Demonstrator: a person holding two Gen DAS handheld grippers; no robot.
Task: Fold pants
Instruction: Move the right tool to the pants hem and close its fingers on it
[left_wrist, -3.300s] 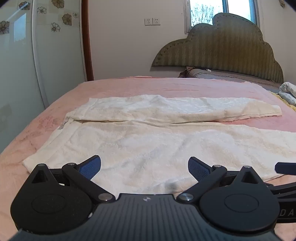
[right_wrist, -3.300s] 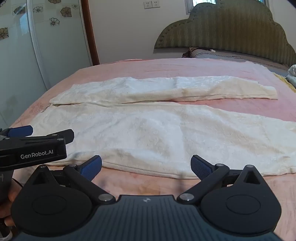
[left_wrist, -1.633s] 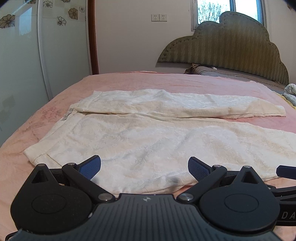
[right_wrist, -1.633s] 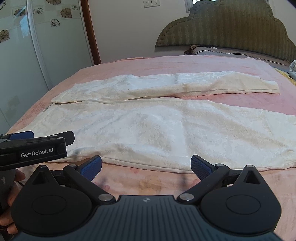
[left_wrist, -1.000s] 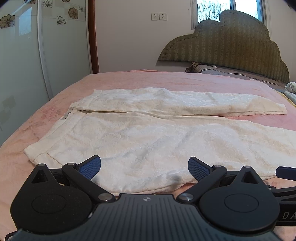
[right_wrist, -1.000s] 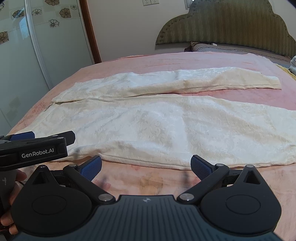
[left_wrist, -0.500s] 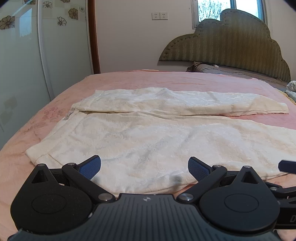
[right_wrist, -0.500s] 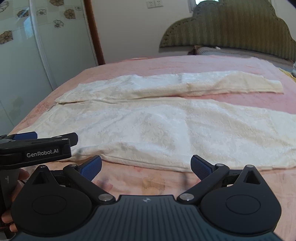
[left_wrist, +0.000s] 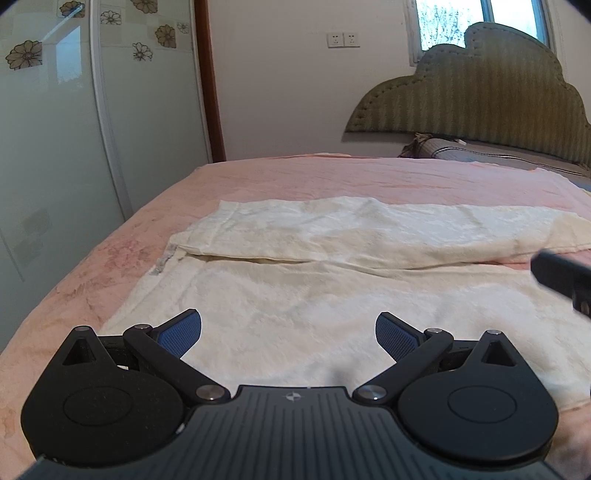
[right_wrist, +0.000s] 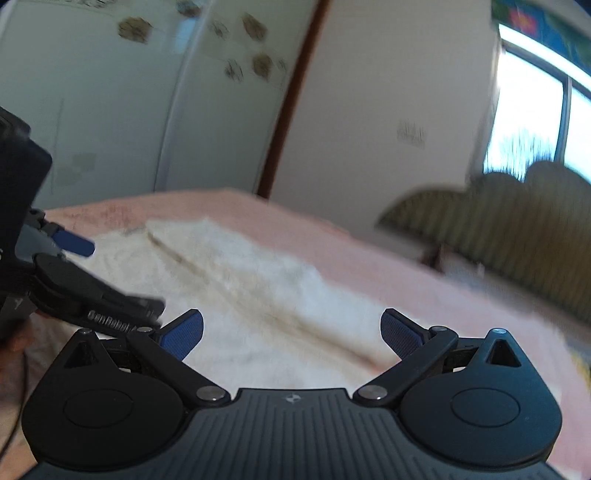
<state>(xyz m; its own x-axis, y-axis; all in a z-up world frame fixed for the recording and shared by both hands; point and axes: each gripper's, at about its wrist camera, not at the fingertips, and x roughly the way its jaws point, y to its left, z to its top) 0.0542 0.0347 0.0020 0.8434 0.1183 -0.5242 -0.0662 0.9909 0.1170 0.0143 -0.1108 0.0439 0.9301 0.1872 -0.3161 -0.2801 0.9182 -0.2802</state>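
Cream white pants lie flat on the pink bed, waist at the left, both legs stretching right, a narrow gap between them. My left gripper is open and empty, hovering over the near leg close to the waist. My right gripper is open and empty, tilted and above the pants; its view is blurred. The right gripper's body shows at the right edge of the left wrist view. The left gripper shows at the left of the right wrist view.
A green padded headboard and a pillow stand at the far right of the bed. A glass wardrobe door with flower prints runs along the left side. The window is behind the headboard.
My left gripper has moved forward over the near leg towards the waist. My right gripper has swung up and turned left quickly, blurring its view. Both stay open.
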